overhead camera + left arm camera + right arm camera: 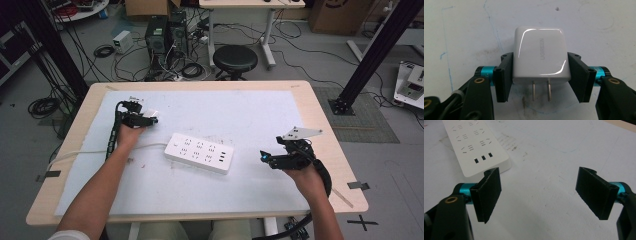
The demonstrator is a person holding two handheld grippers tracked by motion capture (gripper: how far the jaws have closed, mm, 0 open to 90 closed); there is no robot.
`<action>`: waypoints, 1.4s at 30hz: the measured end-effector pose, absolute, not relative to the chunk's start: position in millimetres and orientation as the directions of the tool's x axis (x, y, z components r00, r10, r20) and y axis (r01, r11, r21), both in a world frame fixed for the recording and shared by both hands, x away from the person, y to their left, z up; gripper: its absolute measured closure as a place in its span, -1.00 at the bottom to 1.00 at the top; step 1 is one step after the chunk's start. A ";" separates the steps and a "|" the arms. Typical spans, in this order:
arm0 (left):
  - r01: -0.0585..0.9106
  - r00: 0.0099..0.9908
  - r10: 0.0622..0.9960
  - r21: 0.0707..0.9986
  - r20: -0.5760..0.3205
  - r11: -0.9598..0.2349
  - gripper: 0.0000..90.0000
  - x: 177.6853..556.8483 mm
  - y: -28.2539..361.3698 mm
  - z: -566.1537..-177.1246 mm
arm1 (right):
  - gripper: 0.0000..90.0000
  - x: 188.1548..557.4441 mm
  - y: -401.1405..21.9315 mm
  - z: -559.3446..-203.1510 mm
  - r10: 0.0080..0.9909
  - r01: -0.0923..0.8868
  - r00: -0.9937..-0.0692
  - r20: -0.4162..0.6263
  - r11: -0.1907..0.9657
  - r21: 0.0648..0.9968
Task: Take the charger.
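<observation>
High view, surface: a pale wooden surface (320,115) covered by a white mat, with a white rectangular plastic power strip (199,152) lying near the middle, its cord running off to the left.
High view, left side: the left hand-held gripper (150,118) sits at the far left of the mat, well apart from the power strip, with a small white glossy plastic plug-in charger (151,114) at its tips.
High view, right side: the right hand-held gripper (263,157) rests near the right edge of the mat, just right of the power strip's end (the grey three-cornered plate stands on top of it).
Left gripper view, grip: the left hand-held gripper (539,77) is clenched on the charger (540,53), one black pad pressed against each flat side.
Left gripper view, charger: it lies on the white mat, its two metal prongs (541,90) pointing back toward the camera, between the jaws.
Right gripper view, grip: the right hand-held gripper (537,192) is released, jaws wide apart with only bare mat between them.
Right gripper view, power strip: the power strip (475,145) lies up and left of the left jaw, near it, sockets facing up.
</observation>
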State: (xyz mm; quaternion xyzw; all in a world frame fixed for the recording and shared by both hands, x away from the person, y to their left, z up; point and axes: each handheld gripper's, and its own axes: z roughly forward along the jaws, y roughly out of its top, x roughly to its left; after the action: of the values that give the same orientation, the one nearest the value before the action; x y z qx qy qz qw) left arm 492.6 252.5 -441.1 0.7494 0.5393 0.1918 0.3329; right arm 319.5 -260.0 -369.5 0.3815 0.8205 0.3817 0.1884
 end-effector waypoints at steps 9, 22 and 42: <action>0.664 0.314 0.944 0.733 -0.098 -0.145 -0.06 482.9 257.3 -427.6 | -0.53 318.4 -260.6 -368.9 0.765 0.478 -0.644 -0.015 0.419 0.772; 0.547 0.364 0.916 0.835 -0.170 -0.063 -0.06 434.5 267.1 -393.1 | -0.53 333.6 -255.3 -366.2 0.746 0.473 -0.665 -0.017 0.439 0.764; 0.404 0.495 0.860 0.909 -0.125 -0.100 -0.05 355.3 257.1 -358.4 | -0.53 351.1 -241.1 -366.6 0.720 0.481 -0.693 -0.017 0.481 0.733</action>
State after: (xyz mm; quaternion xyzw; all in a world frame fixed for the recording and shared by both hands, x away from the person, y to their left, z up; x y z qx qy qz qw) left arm 355.3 257.1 -358.4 0.7056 0.4478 0.2284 0.4995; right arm 351.1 -241.1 -366.6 0.3556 0.8447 0.3651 0.1638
